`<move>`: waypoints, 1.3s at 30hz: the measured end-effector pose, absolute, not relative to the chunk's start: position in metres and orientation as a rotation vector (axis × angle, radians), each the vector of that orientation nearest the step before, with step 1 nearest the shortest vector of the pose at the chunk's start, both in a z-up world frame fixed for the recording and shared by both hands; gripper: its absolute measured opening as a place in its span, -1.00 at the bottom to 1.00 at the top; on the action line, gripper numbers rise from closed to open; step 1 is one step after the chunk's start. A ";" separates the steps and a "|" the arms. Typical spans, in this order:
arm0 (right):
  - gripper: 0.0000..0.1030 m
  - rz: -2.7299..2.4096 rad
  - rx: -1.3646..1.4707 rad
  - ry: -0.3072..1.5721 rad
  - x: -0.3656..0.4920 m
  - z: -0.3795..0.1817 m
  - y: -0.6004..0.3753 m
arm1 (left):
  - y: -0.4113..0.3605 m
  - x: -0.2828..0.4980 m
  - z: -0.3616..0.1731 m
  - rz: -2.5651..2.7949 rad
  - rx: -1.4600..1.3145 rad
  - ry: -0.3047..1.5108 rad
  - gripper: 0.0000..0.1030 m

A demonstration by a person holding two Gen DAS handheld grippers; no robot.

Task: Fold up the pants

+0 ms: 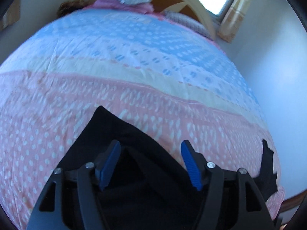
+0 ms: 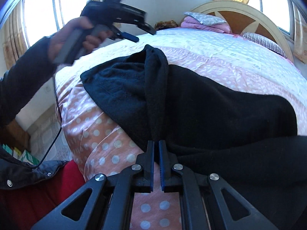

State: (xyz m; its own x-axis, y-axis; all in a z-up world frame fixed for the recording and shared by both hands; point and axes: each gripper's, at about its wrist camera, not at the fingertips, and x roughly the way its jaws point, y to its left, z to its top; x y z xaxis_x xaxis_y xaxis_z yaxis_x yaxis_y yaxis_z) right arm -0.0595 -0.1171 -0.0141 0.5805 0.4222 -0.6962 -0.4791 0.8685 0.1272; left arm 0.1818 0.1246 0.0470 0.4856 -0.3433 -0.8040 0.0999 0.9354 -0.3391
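Black pants (image 2: 211, 105) lie bunched across the near part of a bed. A raised ridge of the cloth runs straight into the tips of my right gripper (image 2: 156, 143), which is shut on that fold near the bed's front edge. In the left wrist view, my left gripper (image 1: 150, 153) hangs open above a pointed corner of the pants (image 1: 119, 126), its blue pads (image 1: 110, 164) wide apart and holding nothing. From the right wrist view, the left gripper (image 2: 143, 34) is seen held in a hand, lifted above the pants' far end.
The bed carries a pink, cream and blue dotted bedspread (image 1: 134, 61). A curved headboard (image 2: 239, 7), a folded pink blanket (image 2: 203, 25) and a striped pillow (image 2: 262, 42) are at the far end. Windows (image 2: 42, 11) stand behind. A cable (image 2: 57, 130) hangs at the bed's left side.
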 end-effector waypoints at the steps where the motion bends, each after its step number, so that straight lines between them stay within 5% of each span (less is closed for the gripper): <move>1: -0.90 0.529 -0.067 0.789 -0.060 -0.014 -0.119 | 0.124 0.190 0.041 -0.244 -0.286 1.073 0.32; 6: -0.90 0.542 -0.013 0.763 -0.060 -0.018 -0.123 | 0.125 0.218 0.019 -0.065 -0.423 1.224 0.32; 13: -0.90 0.559 0.014 0.750 -0.061 -0.020 -0.126 | 0.100 0.235 -0.002 0.086 -0.206 1.326 0.29; 14: -0.90 0.558 0.011 0.748 -0.062 -0.020 -0.126 | 0.098 0.233 -0.004 0.091 -0.184 1.310 0.12; 17: -0.90 0.552 0.004 0.744 -0.063 -0.020 -0.125 | 0.095 0.224 0.001 0.057 -0.082 1.225 -0.82; 29: -0.91 0.497 0.002 0.632 -0.077 0.014 -0.129 | 0.185 0.067 0.084 -0.199 -0.315 0.836 -0.87; 39: -0.90 0.476 0.055 0.729 -0.072 -0.005 -0.140 | 0.233 -0.010 0.009 -0.084 -0.329 0.837 -0.87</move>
